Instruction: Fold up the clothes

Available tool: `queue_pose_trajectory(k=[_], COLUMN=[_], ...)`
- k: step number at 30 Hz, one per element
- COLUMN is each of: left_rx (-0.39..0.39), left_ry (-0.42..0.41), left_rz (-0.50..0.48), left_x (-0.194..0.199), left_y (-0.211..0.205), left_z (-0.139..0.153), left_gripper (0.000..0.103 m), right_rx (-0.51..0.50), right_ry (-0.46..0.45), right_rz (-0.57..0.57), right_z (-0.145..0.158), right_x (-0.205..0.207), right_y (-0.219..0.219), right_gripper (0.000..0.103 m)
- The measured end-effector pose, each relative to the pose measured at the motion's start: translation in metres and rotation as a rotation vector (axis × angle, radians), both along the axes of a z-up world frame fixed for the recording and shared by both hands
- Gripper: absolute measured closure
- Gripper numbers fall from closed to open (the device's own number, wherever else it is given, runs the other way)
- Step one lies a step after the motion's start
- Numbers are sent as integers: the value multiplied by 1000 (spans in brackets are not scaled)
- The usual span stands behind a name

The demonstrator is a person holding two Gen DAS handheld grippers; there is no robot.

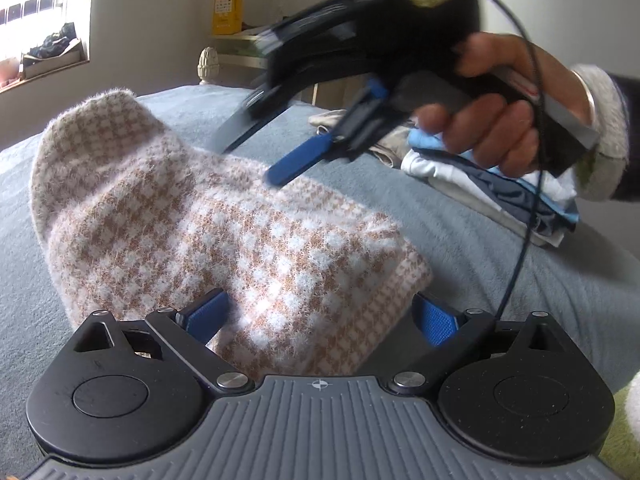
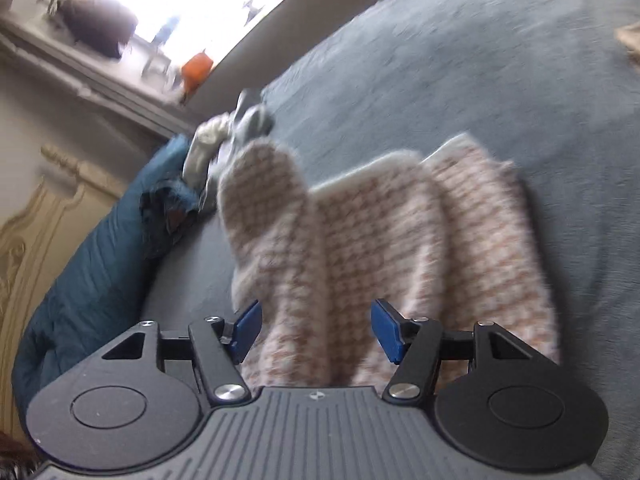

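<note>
Houndstooth sweater (image 1: 224,240), fuzzy, in tan and white, lies folded on my grey-blue blanket (image 1: 500,248), with one rounded fold standing up at its far left end in the left wrist view. My left gripper (image 1: 320,320) sits low over the near edge of it, jaws spread wide, the blue pads (image 1: 438,322) flanking the cloth on either side; whether they touch the wool I cannot tell, but they are not squeezing it.

My right gripper (image 1: 256,162) comes in from the upper right of that same view, held in my right hand (image 1: 492,120) (cream cuff at the wrist, black cable hanging down past it). Its fingers stand apart, tips just above the sweater's far side, nothing pinched between them. The right wrist view agrees: both blue pads (image 2: 386,330) are separated with sweater lying beneath and between, and the picture is smeared, so the exact folds are hard to read, though there seem to be two or three layered ridges.

Behind my right hand a stack of folded clothes (image 1: 500,184) in white, light blue and navy rests on the blanket. A teal pillow (image 2: 92,272) lies along the bed's edge, with pale crumpled garments (image 2: 224,140) near it.
</note>
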State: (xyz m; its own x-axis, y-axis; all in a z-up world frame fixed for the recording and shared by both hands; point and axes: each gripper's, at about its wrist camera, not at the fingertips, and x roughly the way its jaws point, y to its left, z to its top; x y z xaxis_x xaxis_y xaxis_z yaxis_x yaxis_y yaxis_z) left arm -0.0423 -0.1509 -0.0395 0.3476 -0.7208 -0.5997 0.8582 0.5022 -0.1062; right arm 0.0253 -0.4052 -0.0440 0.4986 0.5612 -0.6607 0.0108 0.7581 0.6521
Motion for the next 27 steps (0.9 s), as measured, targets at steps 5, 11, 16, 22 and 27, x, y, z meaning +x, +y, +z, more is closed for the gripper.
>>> queue_pose_trajectory(k=[5,11,16,22,27], left_rx=[11,-65,-85,64,137], left_ry=[8,26,-71,-178,-206], left_rz=[-7,-34,-64,-14,127], left_x=[-1,-1,-11,-25,-29], left_y=[-5,6,22,31,17], left_z=[-1,25,46,25,8], left_gripper=[5,10,9,8,9], right_rx=[-99,-74,-74,43,41], right_ry=[73,-17,-62,-32,-68], right_rz=[138,121,52,-57,-50], right_z=[-30,-17,-7,-34,-27], right_x=[27,10,-14,-22,-23], right_y=[46,37,0,-24,-25], right_gripper=[57,82,82,82,82])
